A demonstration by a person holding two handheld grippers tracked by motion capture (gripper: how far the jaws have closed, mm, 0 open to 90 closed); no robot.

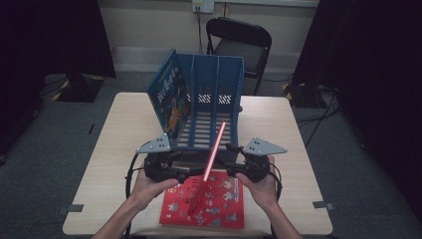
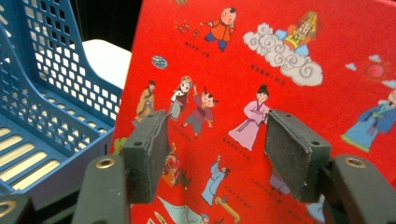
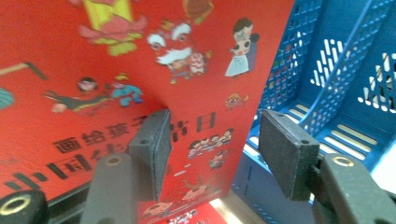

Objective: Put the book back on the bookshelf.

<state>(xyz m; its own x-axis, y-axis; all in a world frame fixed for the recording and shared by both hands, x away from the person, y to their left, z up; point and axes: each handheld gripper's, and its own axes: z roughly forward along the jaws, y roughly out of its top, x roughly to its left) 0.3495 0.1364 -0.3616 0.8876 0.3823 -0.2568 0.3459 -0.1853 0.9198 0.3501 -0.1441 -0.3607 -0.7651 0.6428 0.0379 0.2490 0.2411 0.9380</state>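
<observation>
A thin red picture book (image 1: 213, 154) stands on edge and tilted, between my two grippers, just in front of the blue file rack (image 1: 214, 99). My left gripper (image 1: 185, 169) faces one cover (image 2: 261, 70) with its jaws open (image 2: 212, 140). My right gripper (image 1: 233, 167) faces the other cover (image 3: 93, 70), the one with black lettering, and its jaws are open too (image 3: 212, 140). Neither gripper clamps the book; whether the pads (image 2: 149, 154) touch the covers I cannot tell. A second red book (image 1: 221, 204) lies flat on the table under both hands.
A blue picture book (image 1: 168, 97) leans in the rack's leftmost slot; the other slots (image 3: 345, 116) hold nothing. The rack stands mid-table on the pale wooden tabletop (image 1: 114, 149). A black folding chair (image 1: 241, 42) stands beyond the table's far edge.
</observation>
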